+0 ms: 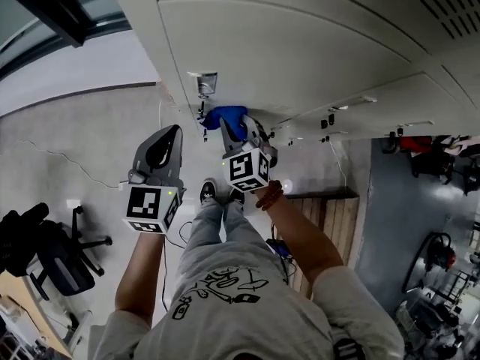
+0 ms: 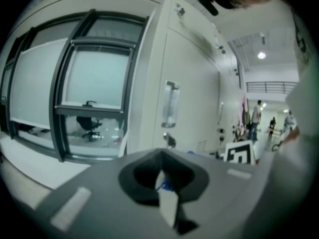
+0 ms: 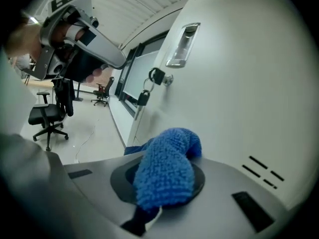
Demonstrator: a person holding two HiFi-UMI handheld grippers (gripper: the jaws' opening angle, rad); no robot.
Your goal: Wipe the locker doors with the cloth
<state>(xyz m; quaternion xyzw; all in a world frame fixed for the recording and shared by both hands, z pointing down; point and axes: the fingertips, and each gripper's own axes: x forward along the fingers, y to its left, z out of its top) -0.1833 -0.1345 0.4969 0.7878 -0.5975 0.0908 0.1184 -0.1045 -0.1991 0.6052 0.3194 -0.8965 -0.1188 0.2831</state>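
Note:
A fluffy blue cloth [image 1: 225,118] is pressed against the pale locker door [image 1: 300,51], just below its recessed handle [image 1: 205,83]. My right gripper [image 1: 241,135] is shut on it. In the right gripper view the cloth [image 3: 167,171] bulges out of the jaws and hides the fingertips of the right gripper [image 3: 153,209]. Its far end touches the door [image 3: 239,83]. A key with a hanging tag [image 3: 149,83] sits in the lock under the handle [image 3: 182,46]. My left gripper [image 1: 161,150] hovers left of the lockers, shut and holding nothing. Its jaws [image 2: 168,203] point along the locker row [image 2: 194,98].
A black office chair [image 1: 52,253] stands on the floor at the left. A wooden platform [image 1: 330,216] lies to the right of the person's legs. Large windows [image 2: 94,78] adjoin the locker row's end. People stand far down the hall [image 2: 255,116].

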